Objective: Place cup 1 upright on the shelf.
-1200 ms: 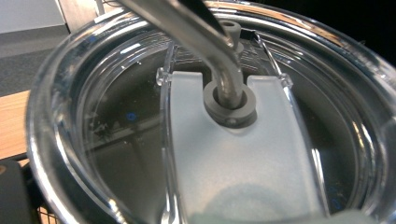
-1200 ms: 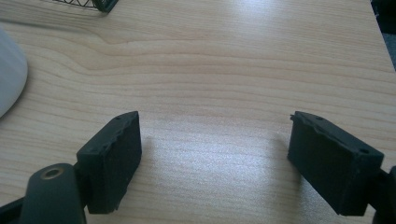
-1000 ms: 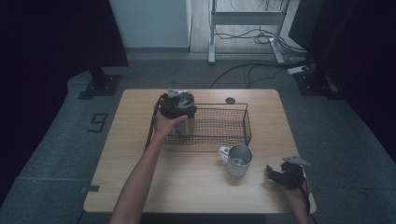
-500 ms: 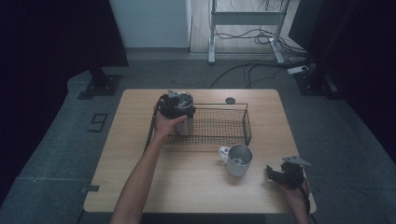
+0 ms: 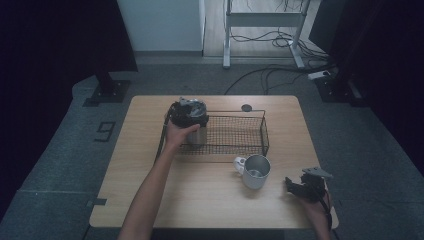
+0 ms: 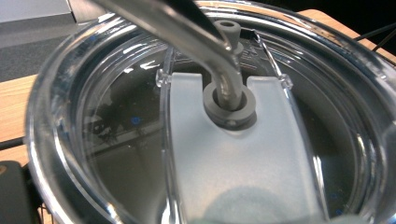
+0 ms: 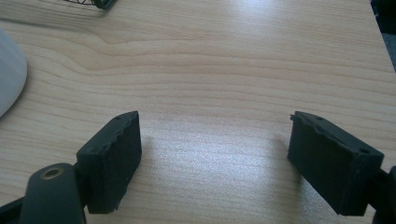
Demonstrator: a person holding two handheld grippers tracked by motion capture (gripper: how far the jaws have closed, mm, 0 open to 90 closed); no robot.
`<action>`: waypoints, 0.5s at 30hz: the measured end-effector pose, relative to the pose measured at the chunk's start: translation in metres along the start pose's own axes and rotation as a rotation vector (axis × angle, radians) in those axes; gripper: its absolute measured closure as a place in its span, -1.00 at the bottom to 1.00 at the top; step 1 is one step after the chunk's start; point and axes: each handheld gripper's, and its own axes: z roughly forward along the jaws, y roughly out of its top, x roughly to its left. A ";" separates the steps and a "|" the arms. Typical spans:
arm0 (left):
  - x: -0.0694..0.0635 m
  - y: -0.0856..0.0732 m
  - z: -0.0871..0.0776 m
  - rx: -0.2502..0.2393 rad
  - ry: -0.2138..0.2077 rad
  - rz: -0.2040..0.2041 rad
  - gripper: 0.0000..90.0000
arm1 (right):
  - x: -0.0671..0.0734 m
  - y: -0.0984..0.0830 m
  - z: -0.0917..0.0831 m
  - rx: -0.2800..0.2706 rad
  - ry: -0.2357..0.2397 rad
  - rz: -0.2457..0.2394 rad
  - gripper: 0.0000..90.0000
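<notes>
A steel tumbler (image 5: 198,136) stands at the left end of a black wire basket (image 5: 265,136). My left gripper (image 5: 187,113) sits right on top of it, held from the near side by a hand. The left gripper view looks straight down on the tumbler's clear lid (image 6: 233,168), with a bent metal straw (image 6: 187,28) passing through a grey grommet; the jaws are hidden. A metal mug (image 5: 256,172) with a white handle stands in front of the basket. My right gripper (image 5: 300,186) hovers low over the table's front right, open and empty (image 7: 215,126).
The wooden table (image 5: 200,205) has bare room in front of the basket. A small black disc (image 5: 246,107) lies near the far edge. The mug's side (image 7: 8,70) and a basket corner (image 7: 88,3) edge the right gripper view. Cables lie on the floor behind.
</notes>
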 end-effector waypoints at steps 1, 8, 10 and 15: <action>0.001 0.001 0.000 -0.001 0.001 0.003 -0.92 | 0.000 0.000 0.000 0.000 0.000 0.000 -0.62; 0.002 0.001 0.005 0.000 0.004 -0.005 -0.92 | 0.000 0.000 0.000 0.000 0.000 0.001 -0.62; 0.002 -0.001 0.006 0.009 0.004 -0.001 -0.92 | 0.000 0.000 0.000 0.000 0.000 0.001 -0.62; 0.001 -0.005 0.007 0.009 0.008 0.002 -0.92 | 0.000 0.000 0.000 0.000 0.000 0.001 -0.62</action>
